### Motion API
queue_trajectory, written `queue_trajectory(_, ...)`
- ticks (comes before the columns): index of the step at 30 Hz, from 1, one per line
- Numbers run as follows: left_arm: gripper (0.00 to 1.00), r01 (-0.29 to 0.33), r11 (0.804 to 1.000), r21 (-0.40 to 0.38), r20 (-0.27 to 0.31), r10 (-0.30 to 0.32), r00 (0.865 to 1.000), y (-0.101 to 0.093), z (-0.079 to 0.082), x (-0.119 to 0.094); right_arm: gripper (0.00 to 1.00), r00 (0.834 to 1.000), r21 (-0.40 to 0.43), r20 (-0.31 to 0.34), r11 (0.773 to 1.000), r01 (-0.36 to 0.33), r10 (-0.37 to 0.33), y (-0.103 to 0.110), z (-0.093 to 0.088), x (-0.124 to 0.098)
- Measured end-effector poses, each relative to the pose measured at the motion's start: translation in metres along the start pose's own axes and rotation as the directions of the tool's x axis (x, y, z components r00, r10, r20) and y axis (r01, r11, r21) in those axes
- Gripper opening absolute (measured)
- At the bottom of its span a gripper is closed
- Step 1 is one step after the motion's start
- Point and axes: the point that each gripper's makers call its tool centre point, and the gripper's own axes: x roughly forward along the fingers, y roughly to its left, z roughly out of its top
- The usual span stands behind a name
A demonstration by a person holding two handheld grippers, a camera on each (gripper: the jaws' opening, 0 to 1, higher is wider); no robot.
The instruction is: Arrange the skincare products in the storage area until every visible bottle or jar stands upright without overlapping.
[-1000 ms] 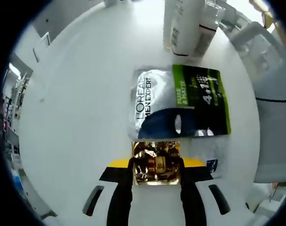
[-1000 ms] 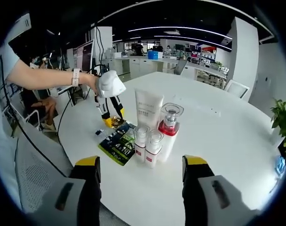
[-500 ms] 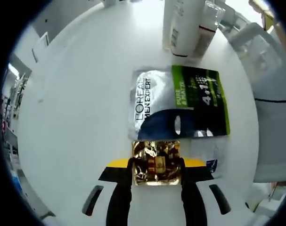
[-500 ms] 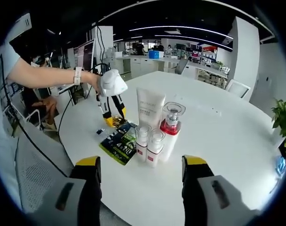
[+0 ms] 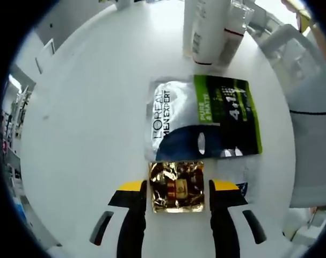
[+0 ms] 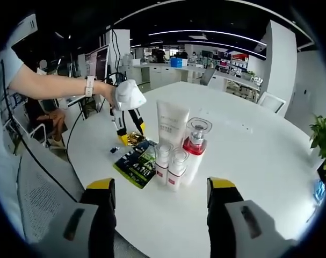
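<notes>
Between the two jaws of the left claw (image 5: 176, 196), in the left gripper view, a small gold foil sachet (image 5: 176, 186) lies flat on the white counter (image 5: 87, 123). The jaws stand a little apart from the sachet's edges, with a thin gap on each side, so the claw is parted and grips nothing. The sachet is crinkled and shiny, with a small dark label at its middle. Just ahead of the claw, touching the sachet's far edge, lies a larger flat sachet (image 5: 203, 118), silver on one side with "L'OREAL MEN EXPERT", bright green on the other, and dark blue toward the claw. Farther ahead stand a white tube (image 5: 204, 29) and, beside it, a clear-capped bottle with a red band (image 5: 233, 27), both upright. A white chair (image 5: 308, 113) sits off to the right of the claw.

In the right gripper view, the right claw (image 6: 161, 212) has its jaws spread wide with nothing between them, hovering near the counter's (image 6: 248, 177) edge. Ahead of it stand the skincare items close together and upright: two small white bottles (image 6: 169, 166) with red bands side by side, the clear-capped bottle (image 6: 193, 145) just behind them, and the tall white tube (image 6: 171, 124) on its cap. The L'Oreal sachet (image 6: 135, 164) lies flat just left of the small bottles. Beyond it the left claw (image 6: 130, 137), held by a person's gloved hand (image 6: 126, 95), points down at the gold sachet (image 6: 133, 139).
</notes>
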Motion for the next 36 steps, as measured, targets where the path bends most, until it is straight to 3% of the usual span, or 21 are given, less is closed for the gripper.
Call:
queue_trajectory(14, 0.47, -0.002, 1.0, -0.01, 0.007, 0.002, 1.0, -0.004, 0.001, -0.006, 0.7, 1.0, -0.009, 0.005, 1.0, 0.004, -0.004, 0.004, 0.003, -0.002)
queue_trajectory(24, 0.48, 0.017, 0.998, -0.062, 0.081, -0.012, 0.997, -0.015, 0.012, -0.024, 0.7, 1.0, -0.01, 0.011, 1.0, 0.011, -0.011, 0.008, 0.004, -0.008)
queue_trajectory(36, 0.53, -0.047, 0.99, -0.133, 0.174, 0.07, 0.982, -0.029, 0.026, -0.053, 0.76, 0.999, -0.01, 0.03, 1.0, 0.019, -0.019, 0.016, 0.009, -0.012)
